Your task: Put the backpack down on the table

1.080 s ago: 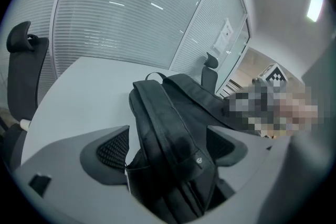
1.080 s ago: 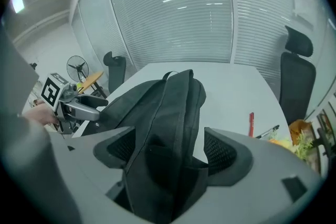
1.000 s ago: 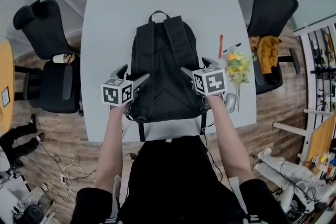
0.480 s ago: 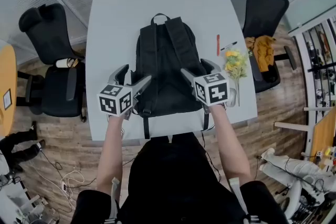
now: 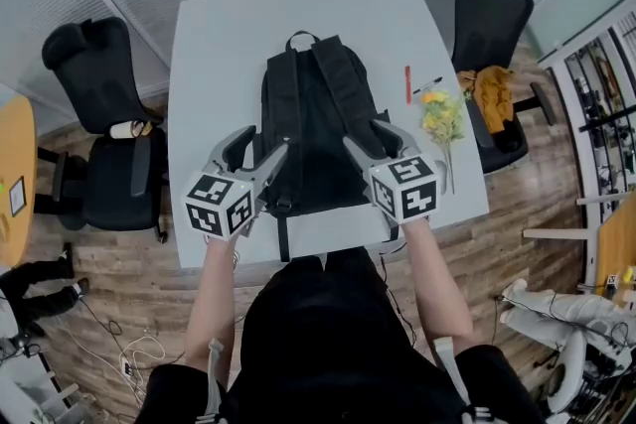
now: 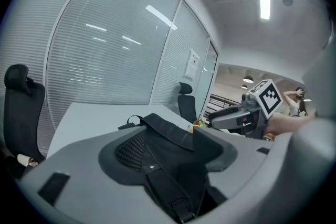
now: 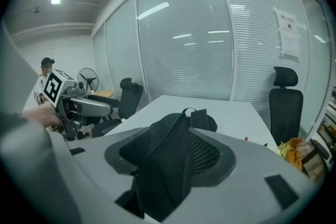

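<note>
A black backpack (image 5: 318, 134) lies flat on the white table (image 5: 219, 45), straps up and top handle at the far end. My left gripper (image 5: 260, 142) hovers above its near left side and my right gripper (image 5: 365, 134) above its near right side. Both are clear of the fabric. Their jaws have just been closing and stand partly open with nothing gripped. The left gripper view looks down on the backpack (image 6: 168, 144) through the gap between its jaws, with the right gripper (image 6: 236, 115) beyond. In the right gripper view, the backpack (image 7: 168, 139) and the left gripper (image 7: 84, 105) appear.
A bunch of yellow flowers (image 5: 442, 119), a red pen (image 5: 407, 84) and a black marker (image 5: 429, 85) lie on the table's right side. Black office chairs stand at the left (image 5: 99, 94) and right (image 5: 487, 10), the right one beside an orange garment (image 5: 492, 99).
Both grippers have risen off the backpack's near sides toward the head camera, and their jaws have narrowed. The backpack has stayed flat on the table.
</note>
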The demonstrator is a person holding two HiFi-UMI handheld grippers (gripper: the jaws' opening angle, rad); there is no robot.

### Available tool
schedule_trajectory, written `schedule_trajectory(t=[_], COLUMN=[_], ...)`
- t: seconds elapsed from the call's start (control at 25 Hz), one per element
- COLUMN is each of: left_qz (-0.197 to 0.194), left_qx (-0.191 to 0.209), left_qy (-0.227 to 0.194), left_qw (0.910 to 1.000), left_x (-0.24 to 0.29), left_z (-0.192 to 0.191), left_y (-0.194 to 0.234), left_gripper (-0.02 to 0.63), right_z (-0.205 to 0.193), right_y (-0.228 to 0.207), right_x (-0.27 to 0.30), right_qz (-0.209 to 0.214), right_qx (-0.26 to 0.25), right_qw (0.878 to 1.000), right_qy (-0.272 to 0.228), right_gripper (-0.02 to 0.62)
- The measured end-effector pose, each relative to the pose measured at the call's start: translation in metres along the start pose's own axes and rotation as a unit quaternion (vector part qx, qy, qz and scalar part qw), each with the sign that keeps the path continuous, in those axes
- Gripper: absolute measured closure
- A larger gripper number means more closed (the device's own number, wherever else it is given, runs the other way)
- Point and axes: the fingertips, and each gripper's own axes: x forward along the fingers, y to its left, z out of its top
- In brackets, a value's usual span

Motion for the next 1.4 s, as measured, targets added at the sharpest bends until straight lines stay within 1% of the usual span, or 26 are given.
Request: schedule_trajectory(t=[0.08, 0.16, 0.36, 0.6, 0.76, 0.92, 1.16, 1.4], left_qz=[0.001, -0.001, 0.004, 0.010, 0.008, 0.015, 0.019, 0.016], left_qx=[0.005, 0.010, 0.029, 0.032, 0.038, 0.049, 0.053, 0.056], left_qy=[-0.012, -0.022, -0.028, -0.061, -0.079, -0.092, -0.097, -0.096], left_qw=[0.9999, 0.9997, 0.9992, 0.9975, 0.9961, 0.9945, 0.9937, 0.9937], left_x=[-0.007, -0.015, -0.026, -0.043, -0.050, -0.054, -0.057, -0.058], left_z=[0.007, 0.012, 0.018, 0.031, 0.043, 0.051, 0.054, 0.053], left_y=[-0.004, -0.008, -0.009, -0.010, -0.015, -0.015, -0.013, -0.014], left_gripper=[0.364, 0.385, 0.433, 0.503, 0.528, 0.559, 0.589, 0.598], right_z=[0.007, 0.014, 0.029, 0.036, 0.046, 0.056, 0.060, 0.061], right_y=[0.009, 0.018, 0.036, 0.045, 0.047, 0.047, 0.049, 0.051], right_x=[-0.008, -0.015, -0.027, -0.036, -0.045, -0.053, -0.058, -0.060], right_qz=[0.007, 0.015, 0.022, 0.026, 0.030, 0.031, 0.028, 0.024], right_qx=[-0.004, -0.009, -0.026, -0.019, -0.015, -0.015, -0.019, -0.020], right_qw=[1.000, 0.999, 0.997, 0.995, 0.992, 0.990, 0.989, 0.989], right_qy=[-0.018, -0.034, -0.072, -0.098, -0.123, -0.139, -0.146, -0.147], right_gripper=[0.371, 0.378, 0.433, 0.494, 0.533, 0.550, 0.583, 0.583])
